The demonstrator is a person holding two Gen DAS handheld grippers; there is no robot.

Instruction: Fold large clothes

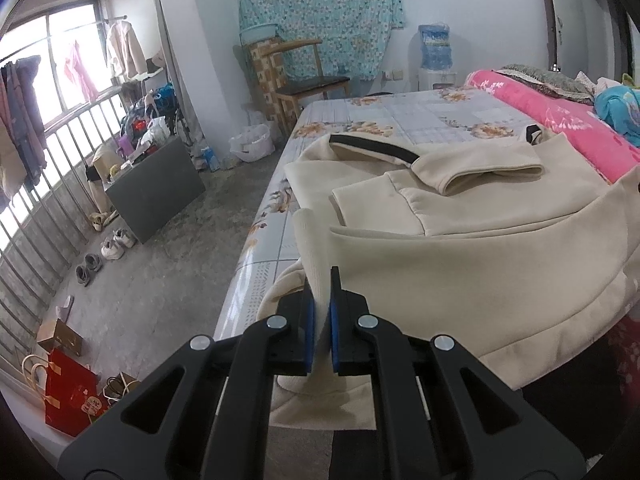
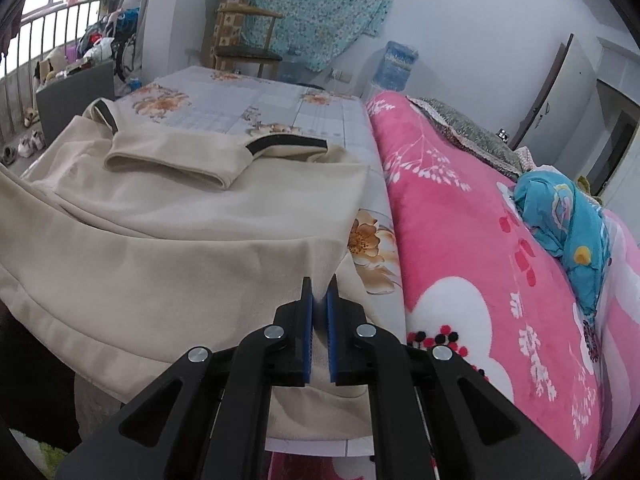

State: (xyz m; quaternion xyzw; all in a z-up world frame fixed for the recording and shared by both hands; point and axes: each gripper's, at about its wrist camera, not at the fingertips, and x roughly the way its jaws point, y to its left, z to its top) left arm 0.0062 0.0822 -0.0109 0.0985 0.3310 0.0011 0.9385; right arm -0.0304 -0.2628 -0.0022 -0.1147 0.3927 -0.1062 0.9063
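1. Left wrist view only, far left: window with metal railing point(image 1: 60, 168), clothes hanging on a rail point(image 1: 24, 120), pairs of shoes point(image 1: 102, 256) on the concrete floor, red gift bag point(image 1: 70, 396) near the bottom edge, dark grey box point(image 1: 156, 188) by the railing.
2. Both views, back wall: wooden chair point(image 1: 308, 80), teal patterned cloth point(image 1: 320, 12) hung behind it, blue water dispenser bottle point(image 1: 435, 46).
3. Cream fleece sweatshirt with black trim point(image 1: 460, 208) lies spread on the floral-print bed sheet point(image 1: 400, 112); one sleeve folded across the body, cuff opening visible. Near edge is raised off the bed, held at both corners.
4. Left gripper point(image 1: 322, 308): blue pads clenched on a bunched cream corner of the sweatshirt, fabric sticking up between the fingers.
5. Right gripper point(image 2: 319, 306): pads clamped on the sweatshirt's other near corner, fabric pulled taut up from the bed.
6. Right wrist view shows far more of the pink floral fleece blanket point(image 2: 480, 240) just beside the sweatshirt, a bundled teal printed cloth point(image 2: 568, 220) lying on it, and a grey-white wardrobe point(image 2: 568, 92) at far right.
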